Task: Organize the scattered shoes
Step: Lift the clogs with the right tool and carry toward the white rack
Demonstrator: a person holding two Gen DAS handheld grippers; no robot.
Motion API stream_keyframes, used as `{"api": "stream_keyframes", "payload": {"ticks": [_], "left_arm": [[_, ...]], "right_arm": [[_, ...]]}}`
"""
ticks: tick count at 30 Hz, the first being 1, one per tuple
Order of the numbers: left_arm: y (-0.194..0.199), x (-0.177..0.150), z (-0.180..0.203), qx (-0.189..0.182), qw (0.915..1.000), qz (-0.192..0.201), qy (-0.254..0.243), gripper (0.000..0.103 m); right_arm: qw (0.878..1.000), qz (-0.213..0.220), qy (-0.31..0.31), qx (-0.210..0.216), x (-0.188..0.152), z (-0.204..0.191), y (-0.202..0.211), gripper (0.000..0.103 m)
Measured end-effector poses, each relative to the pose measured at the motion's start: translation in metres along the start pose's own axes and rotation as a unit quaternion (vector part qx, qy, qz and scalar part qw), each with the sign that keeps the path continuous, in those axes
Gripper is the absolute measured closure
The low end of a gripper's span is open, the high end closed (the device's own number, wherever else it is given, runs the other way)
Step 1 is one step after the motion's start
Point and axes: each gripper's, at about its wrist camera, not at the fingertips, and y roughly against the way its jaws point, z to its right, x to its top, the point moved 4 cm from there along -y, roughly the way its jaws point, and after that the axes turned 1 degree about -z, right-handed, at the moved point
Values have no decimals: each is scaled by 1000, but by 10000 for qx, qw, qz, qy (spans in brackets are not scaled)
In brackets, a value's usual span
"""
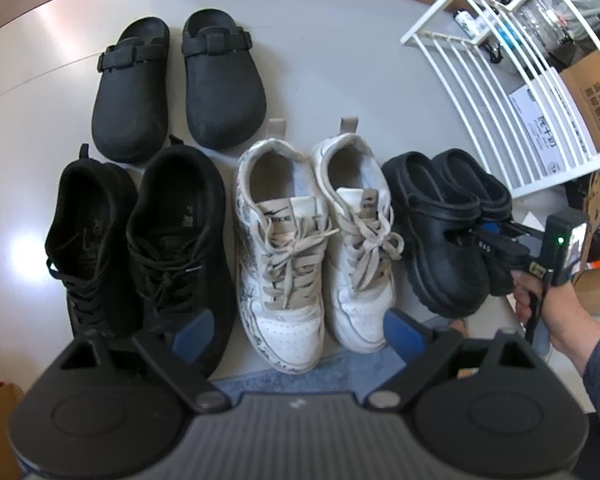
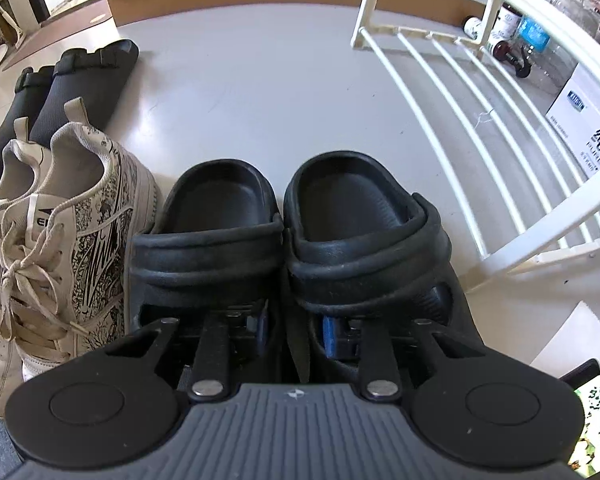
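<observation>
The right claw (image 2: 292, 330) has one finger inside each black platform clog (image 1: 444, 224), pinching their inner walls together; the pair sits at 3 o'clock of the white sneakers (image 1: 312, 248). The left claw (image 1: 296, 332) hovers spread above the sneaker toes. Black lace-ups (image 1: 140, 248) lie at 9 o'clock, black buckle clogs (image 1: 180, 84) at 11. All four pairs lie aligned on the floor (image 1: 320, 40); either releasing or lifting fits. The sneaker tongue's lettering is too blurred to read surely.

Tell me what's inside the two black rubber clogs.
In the black rubber clogs, bare dark footbeds show at the heels. The right gripper has a finger pushed inside each toe; the straps and uppers hide the rest.
</observation>
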Motion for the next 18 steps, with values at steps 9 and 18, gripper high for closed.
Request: {"api": "stream_keyframes", "payload": {"ticks": [9,18], "left_arm": [[2,0,4,-48,10000,43,-41,10],[-1,3,1,-48,10000,-17,42,10]], "right_arm": [[9977,483,-475,-77,16,12,24,75],[9880,1037,-1125,-213,52,17,33,75]]}}
